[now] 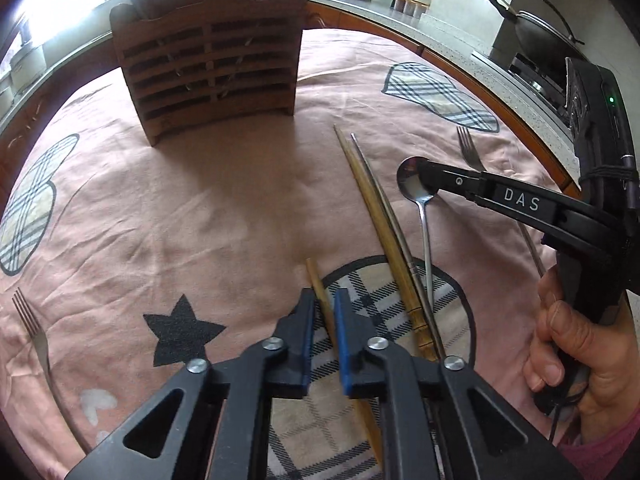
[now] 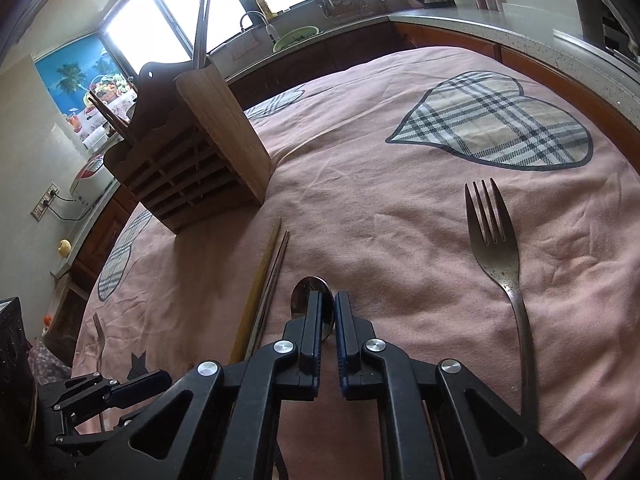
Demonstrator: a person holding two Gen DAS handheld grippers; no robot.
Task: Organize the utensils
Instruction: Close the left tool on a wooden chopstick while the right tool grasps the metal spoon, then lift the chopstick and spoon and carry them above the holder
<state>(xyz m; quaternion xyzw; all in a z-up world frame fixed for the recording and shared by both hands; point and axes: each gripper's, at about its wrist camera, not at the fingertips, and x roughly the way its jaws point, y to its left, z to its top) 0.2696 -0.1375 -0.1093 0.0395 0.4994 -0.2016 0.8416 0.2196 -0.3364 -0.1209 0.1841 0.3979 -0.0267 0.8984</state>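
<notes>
A wooden chopstick (image 1: 320, 292) lies on the pink cloth (image 1: 200, 200), and my left gripper (image 1: 323, 300) is shut on it near its far end. A metal spoon (image 1: 426, 240) lies to the right. My right gripper (image 1: 418, 172) is shut on the spoon's bowl (image 2: 302, 296), its pads (image 2: 316, 320) pinching the rim in the right wrist view. The slatted wooden utensil holder (image 1: 208, 68) stands upright at the back with several utensils in it. The left gripper (image 2: 156, 380) shows low at the left of the right wrist view.
A wooden chopstick (image 1: 380, 240) and a metal one (image 1: 396, 232) lie side by side between the grippers. One fork (image 2: 496, 248) lies right of the spoon, another fork (image 1: 32, 332) at the far left. A kitchen counter (image 1: 460, 40) with a wok rings the table.
</notes>
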